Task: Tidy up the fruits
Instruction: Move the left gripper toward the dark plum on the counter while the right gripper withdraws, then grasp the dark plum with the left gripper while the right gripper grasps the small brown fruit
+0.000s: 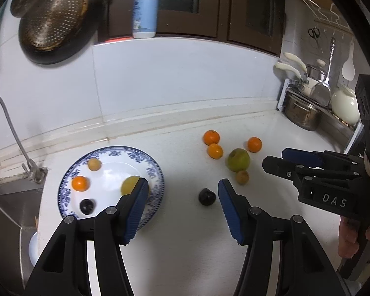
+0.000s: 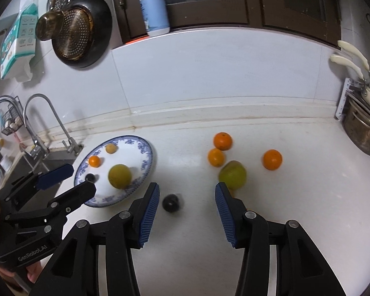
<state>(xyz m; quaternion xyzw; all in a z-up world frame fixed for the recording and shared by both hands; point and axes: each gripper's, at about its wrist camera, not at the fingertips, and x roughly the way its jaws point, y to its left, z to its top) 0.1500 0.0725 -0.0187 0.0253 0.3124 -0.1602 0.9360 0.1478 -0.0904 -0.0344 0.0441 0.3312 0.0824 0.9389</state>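
Observation:
A blue-rimmed plate (image 1: 111, 172) (image 2: 133, 157) holds a yellow-green fruit (image 1: 132, 183) (image 2: 120, 175), a small orange (image 1: 80, 183), a tan fruit (image 1: 94, 164) and a dark plum (image 1: 86, 206). On the counter to its right lie three oranges (image 2: 222, 141) (image 2: 216, 157) (image 2: 272, 159), a green apple (image 1: 237, 159) (image 2: 232, 174), a tan fruit (image 1: 242, 176) and a loose dark plum (image 1: 206, 196) (image 2: 171, 202). My left gripper (image 1: 183, 187) (image 2: 80, 178) is open and empty by the plate's near edge. My right gripper (image 2: 187, 190) (image 1: 276, 159) is open above the loose plum, not touching it.
A sink with taps (image 2: 37, 123) lies left of the plate. Pots (image 1: 302, 116) and utensils crowd the right end of the counter. A soap bottle (image 1: 145, 7) stands on the ledge above the backsplash. Pans (image 1: 56, 19) hang on the wall.

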